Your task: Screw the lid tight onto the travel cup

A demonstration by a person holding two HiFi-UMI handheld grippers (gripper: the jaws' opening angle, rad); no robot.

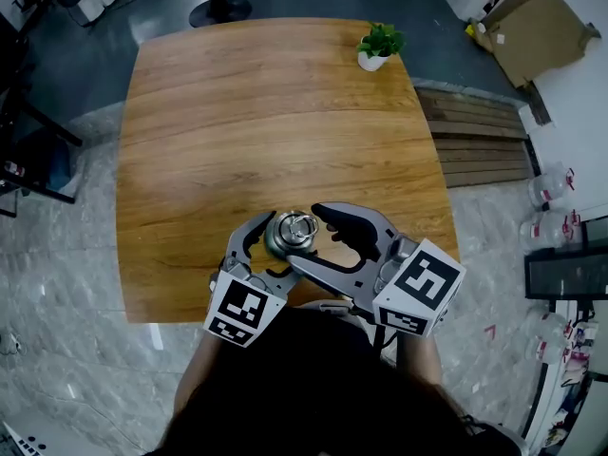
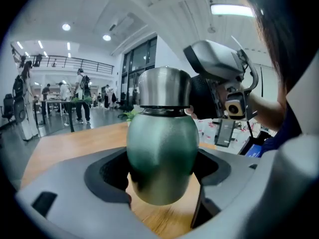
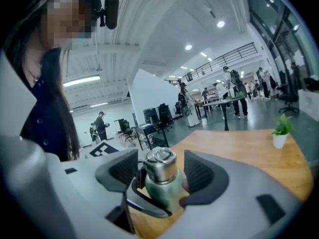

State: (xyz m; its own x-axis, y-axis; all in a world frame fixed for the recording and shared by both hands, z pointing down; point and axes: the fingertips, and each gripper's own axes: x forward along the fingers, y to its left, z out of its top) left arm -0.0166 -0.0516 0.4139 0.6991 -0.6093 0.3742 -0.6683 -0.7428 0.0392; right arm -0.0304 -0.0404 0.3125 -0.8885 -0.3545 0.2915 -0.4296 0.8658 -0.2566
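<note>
Travel cup (image 1: 275,242), with a dark green rounded body and a brushed steel lid (image 1: 293,228), stood upright close to the near edge of a wooden tabletop (image 1: 266,122), right in front of the person and between the two hand-held tools. The left gripper (image 1: 275,247) was clenched on the cup's green body. In the left gripper view the cup (image 2: 162,158) filled the space between the two dark padded jaws, which pressed against its sides, and the steel lid (image 2: 164,87) rose above them. From that view it could not be told whether the base touched the wood. The right gripper (image 1: 306,236) reached in from the person's right at the height of the lid, with its jaws spread apart. In the right gripper view the lid (image 3: 159,166) sat between the two ribbed pads with a narrow gap on each side, a ring-shaped handle lying flat on top of it, and the green body (image 3: 160,188) showing below. Each gripper carried a white cube printed with black square markers, the left one (image 1: 245,310) and the right one (image 1: 421,283) both near the person's body. A small potted plant (image 1: 378,46) in a white pot stood at the far right corner of the tabletop, well apart from the cup.
</note>
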